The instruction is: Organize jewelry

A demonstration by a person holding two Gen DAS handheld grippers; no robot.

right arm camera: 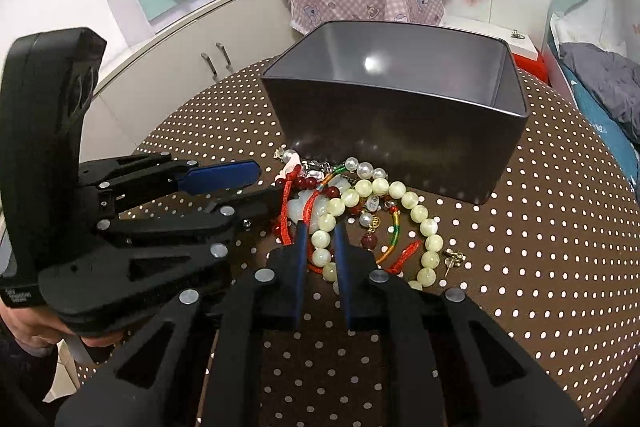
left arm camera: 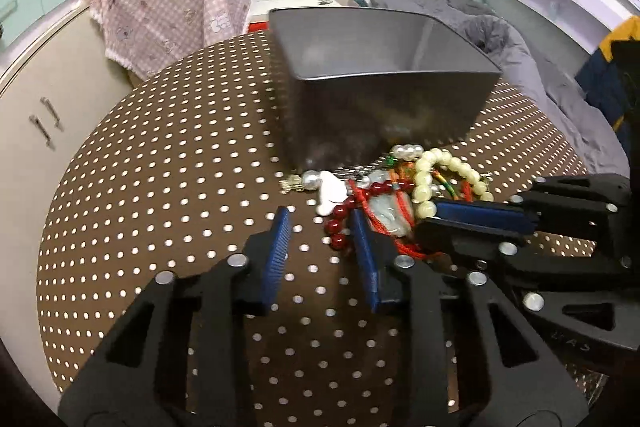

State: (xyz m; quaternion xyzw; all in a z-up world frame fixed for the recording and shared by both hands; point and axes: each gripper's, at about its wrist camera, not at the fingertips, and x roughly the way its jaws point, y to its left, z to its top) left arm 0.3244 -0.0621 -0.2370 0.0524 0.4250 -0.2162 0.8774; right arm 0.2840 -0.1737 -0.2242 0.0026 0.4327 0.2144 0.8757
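Grip first. Drew right gripper [right arm camera: 321,245] nearly together, blue pads [right arm camera: 303,251] set on either side of one bead of pale bead bracelet [right arm camera: 420,213]. Looked clamped on that strand, low over dotted tablecloth [right arm camera: 520,247].

Kept left gripper [left arm camera: 320,243] spread wide and empty, its right finger nudged up against red bead bracelet [left arm camera: 340,223], with nothing between the fingers but cloth.

Found the whole lot heaped in one tangle on the cloth, just in front of grey tin [right arm camera: 400,131]: the pale strand looped over red cord [right arm camera: 286,211], jade pendant [left arm camera: 390,217] underneath, pearls [right arm camera: 364,169] nearest the tin wall. Spotted small earring [right arm camera: 454,257] lying apart at the right edge of the heap. Saw nothing inside the tin, though its floor was hidden.

Judged the beads light, hard and round, so likely to roll out of flat pads. Reckoned a squeeze across the strand between two beads safer than one on a single bead. Expected the strand to hang limp and drag the cord and pendant along. Figured a slow lift was called for, with the left gripper free to pin the red strand down. Rated pendant and pearls as chippable against the tin.
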